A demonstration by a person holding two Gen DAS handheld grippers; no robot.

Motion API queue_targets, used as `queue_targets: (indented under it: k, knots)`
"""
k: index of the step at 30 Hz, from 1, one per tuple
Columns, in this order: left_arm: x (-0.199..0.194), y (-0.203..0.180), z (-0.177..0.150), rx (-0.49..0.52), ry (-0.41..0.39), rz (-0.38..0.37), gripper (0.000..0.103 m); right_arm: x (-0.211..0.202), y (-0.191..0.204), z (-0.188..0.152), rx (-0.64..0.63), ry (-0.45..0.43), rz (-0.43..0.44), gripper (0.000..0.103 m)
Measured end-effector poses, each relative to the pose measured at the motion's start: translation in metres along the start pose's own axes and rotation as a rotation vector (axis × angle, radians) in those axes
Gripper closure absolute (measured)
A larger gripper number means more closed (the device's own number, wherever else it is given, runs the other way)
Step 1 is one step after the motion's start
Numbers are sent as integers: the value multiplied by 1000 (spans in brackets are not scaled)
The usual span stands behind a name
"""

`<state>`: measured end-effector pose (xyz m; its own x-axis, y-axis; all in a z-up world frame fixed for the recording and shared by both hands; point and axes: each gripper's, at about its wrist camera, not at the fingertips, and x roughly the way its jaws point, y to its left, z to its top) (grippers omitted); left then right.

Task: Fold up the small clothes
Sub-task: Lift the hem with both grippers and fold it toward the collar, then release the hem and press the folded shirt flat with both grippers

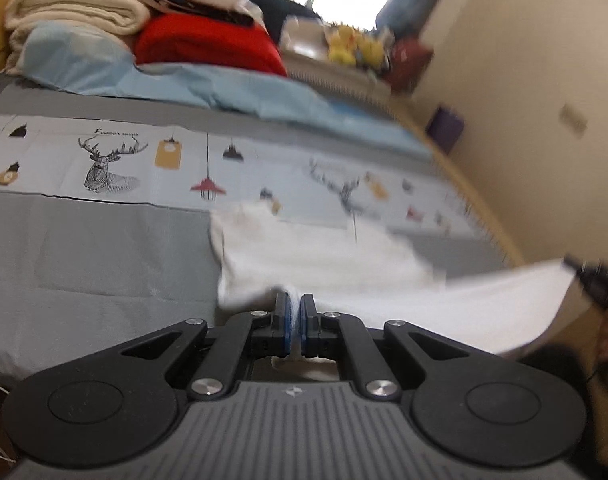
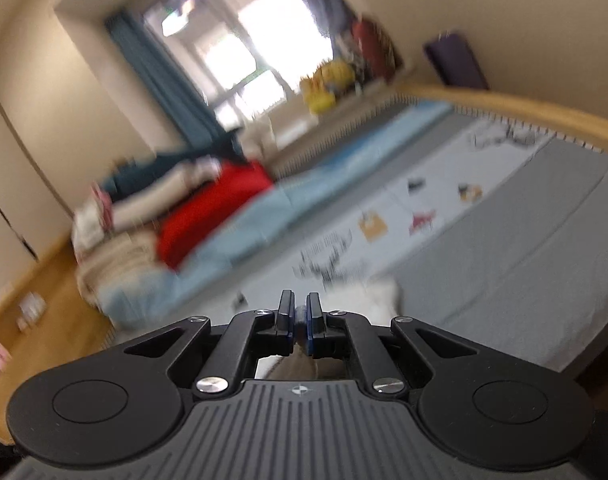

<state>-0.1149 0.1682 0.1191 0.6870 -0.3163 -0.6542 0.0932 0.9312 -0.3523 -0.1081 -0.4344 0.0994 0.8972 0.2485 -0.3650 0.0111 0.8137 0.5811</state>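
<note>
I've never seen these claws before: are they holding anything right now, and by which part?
Both are shut on a white cloth. The left claw pinches its near edge; the right claw grips another part of the edge, too blurred to place.

White garment (image 1: 344, 264), grey bedsheet (image 1: 83, 248) with deer-print band, red blanket (image 1: 207, 42).

Left black two-finger gripper (image 1: 295, 306) is clamped tight, its blue-lined pads (image 1: 288, 316) pinching a fold of the white cloth (image 1: 344, 272), nose tipped down toward it. Right black two-finger gripper (image 2: 299, 312) is nearly level and rolled to one side, fingers drawn close with pale fabric caught between them, above the same cloth.
</note>
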Motion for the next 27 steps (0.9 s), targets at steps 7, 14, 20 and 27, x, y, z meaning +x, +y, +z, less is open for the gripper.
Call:
queue_targets:
  k: [7,14,20,27]
  knots:
    - [80,21,38,-89,33,63,99,86,-17,16,30,55,-86,100]
    - [241,76,79,-105,154,171,99,260,-41,16,-10,224,-309,100]
    - [292,106,86,-168,208,227,97,326,-72,-17,31,321,-409,97]
    - [287,121,76,-144,219,175,89,316,-93,-15,24,276,-381,94]
